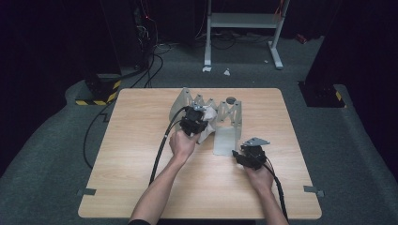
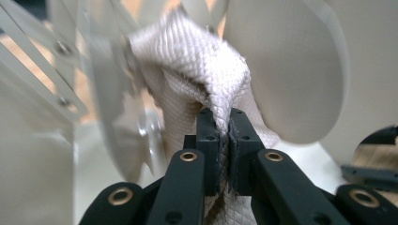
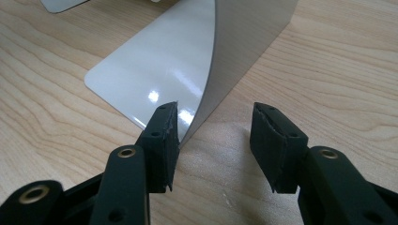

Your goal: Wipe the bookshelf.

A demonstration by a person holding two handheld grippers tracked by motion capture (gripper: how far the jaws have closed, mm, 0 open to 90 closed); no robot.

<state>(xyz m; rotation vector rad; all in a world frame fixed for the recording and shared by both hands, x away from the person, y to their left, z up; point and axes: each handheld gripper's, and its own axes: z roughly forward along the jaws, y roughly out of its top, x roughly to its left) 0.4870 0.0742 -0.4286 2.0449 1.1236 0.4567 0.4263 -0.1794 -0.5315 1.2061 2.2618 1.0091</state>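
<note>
A white woven cloth (image 2: pixel 187 61) is bunched up among the pale plates of a grey folding rack (image 1: pixel 225 115) at the middle of the wooden table (image 1: pixel 141 187). My left gripper (image 2: pixel 224 119) is shut on a fold of that cloth, its pads pinching the fabric; from above it (image 1: pixel 193 123) sits at the rack's left side. My right gripper (image 3: pixel 213 126) is open, low over the table, and its left pad stands next to the corner where the rack's upright end plate (image 3: pixel 244 42) meets its flat foot (image 3: pixel 150 70). Nothing is between its pads.
A small dark round object (image 1: pixel 230 99) lies on the table just behind the rack. Black cables (image 1: pixel 162 150) trail from both grippers toward the near edge. A metal stand (image 1: pixel 244 21) is on the floor beyond the table.
</note>
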